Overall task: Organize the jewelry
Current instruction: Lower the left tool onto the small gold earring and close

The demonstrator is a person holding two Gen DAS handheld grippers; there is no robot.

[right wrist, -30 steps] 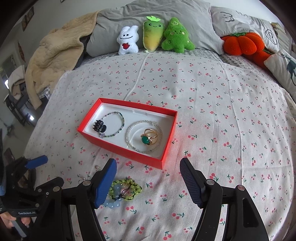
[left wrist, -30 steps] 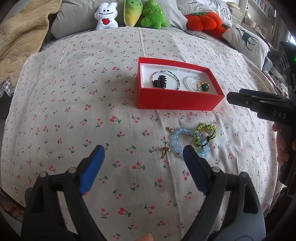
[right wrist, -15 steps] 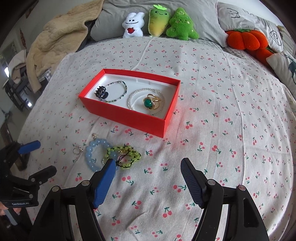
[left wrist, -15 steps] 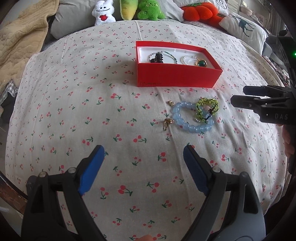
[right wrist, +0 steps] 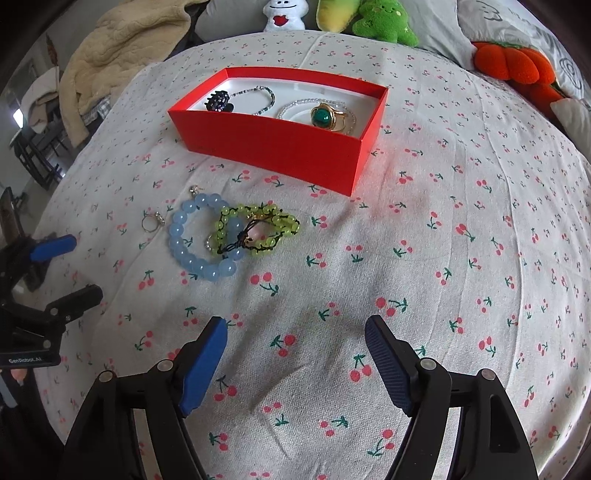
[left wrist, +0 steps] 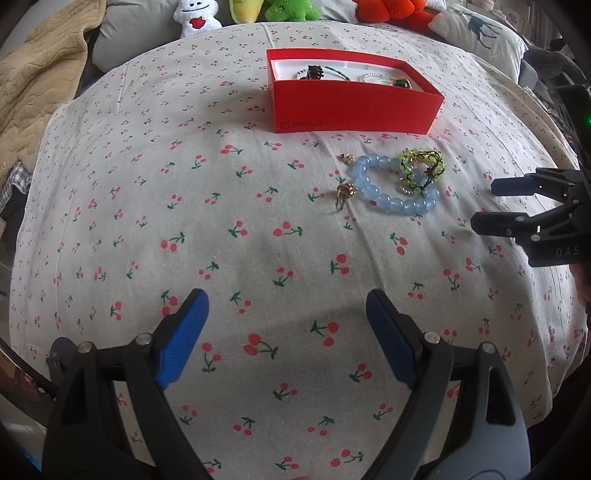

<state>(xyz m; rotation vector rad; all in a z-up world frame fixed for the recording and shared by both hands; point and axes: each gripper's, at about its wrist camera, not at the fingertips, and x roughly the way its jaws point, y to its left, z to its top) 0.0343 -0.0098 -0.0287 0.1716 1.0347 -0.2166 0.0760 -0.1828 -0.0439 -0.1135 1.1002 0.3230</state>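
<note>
A red box [left wrist: 351,107] [right wrist: 273,142] sits on the cherry-print bedspread and holds a black hair clip [right wrist: 219,101], a beaded necklace [right wrist: 266,96], a pearl bracelet and a green-stone ring [right wrist: 327,116]. In front of it lie a blue bead bracelet [left wrist: 388,197] [right wrist: 192,254], a green bead bracelet [left wrist: 423,166] [right wrist: 258,230], a gold ring [left wrist: 343,194] [right wrist: 151,221] and a small earring [left wrist: 346,158]. My left gripper [left wrist: 286,339] [right wrist: 62,269] is open and empty, low over the cloth short of the jewelry. My right gripper [right wrist: 295,360] [left wrist: 491,206] is open and empty, to the right of the bracelets.
Plush toys [right wrist: 384,20] and an orange pumpkin cushion [right wrist: 513,64] line the far edge by grey pillows. A beige blanket [left wrist: 33,85] lies at the far left. The bed drops off at the left and near sides.
Both grippers have dropped lower and pulled back, so the box and loose jewelry now sit farther ahead. Both stayed open. Nothing was picked up.
</note>
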